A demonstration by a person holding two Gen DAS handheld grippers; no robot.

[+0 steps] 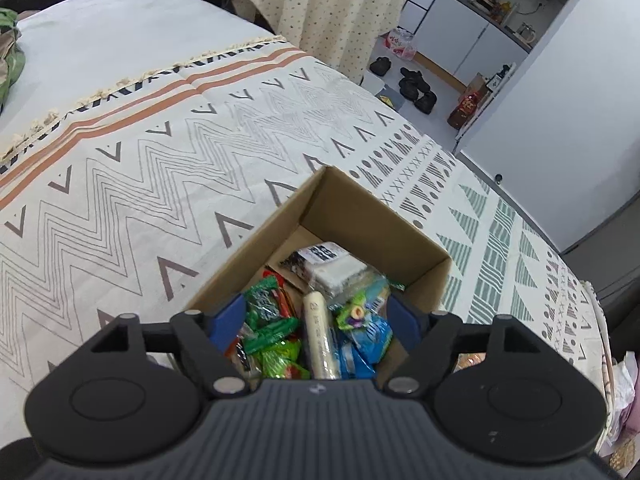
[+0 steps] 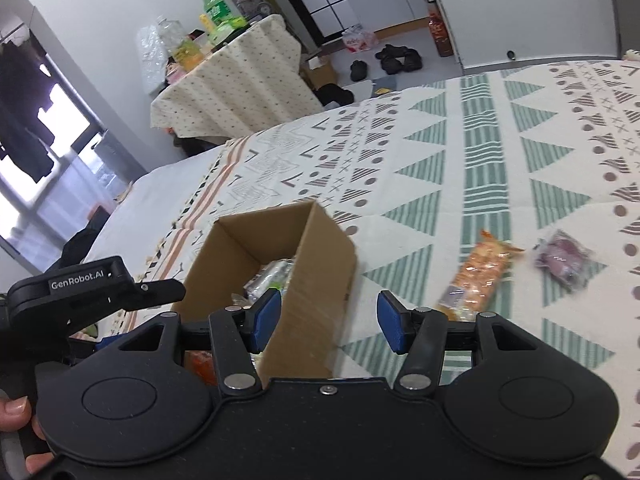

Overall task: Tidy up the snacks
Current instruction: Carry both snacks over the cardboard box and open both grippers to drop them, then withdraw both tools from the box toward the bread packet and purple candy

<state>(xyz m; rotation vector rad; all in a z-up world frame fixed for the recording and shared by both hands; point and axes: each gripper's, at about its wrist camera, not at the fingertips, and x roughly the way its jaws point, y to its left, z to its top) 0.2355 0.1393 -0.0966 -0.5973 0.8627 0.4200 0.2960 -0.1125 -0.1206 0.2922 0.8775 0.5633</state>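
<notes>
An open cardboard box (image 1: pixel 372 216) sits on a patterned bedspread (image 1: pixel 160 168). It holds several snack packets: green ones (image 1: pixel 272 320), a cream stick pack (image 1: pixel 318 336), blue ones (image 1: pixel 368 336) and a white pack (image 1: pixel 336 266). My left gripper (image 1: pixel 316 316) is open and empty, just above the box's near end. My right gripper (image 2: pixel 328 322) is open and empty over the box's right wall (image 2: pixel 316 280). An orange snack packet (image 2: pixel 478 276) and a purple packet (image 2: pixel 564 260) lie on the bedspread to the right of the box. The left gripper's body (image 2: pixel 92 284) shows at the left.
A small table with a dotted cloth (image 2: pixel 232 84) holds bottles beyond the bed. Black shoes (image 1: pixel 416 88) and a pink bag (image 1: pixel 400 42) lie on the floor. White cabinets (image 1: pixel 472 36) stand at the back. A window (image 2: pixel 36 168) is at the left.
</notes>
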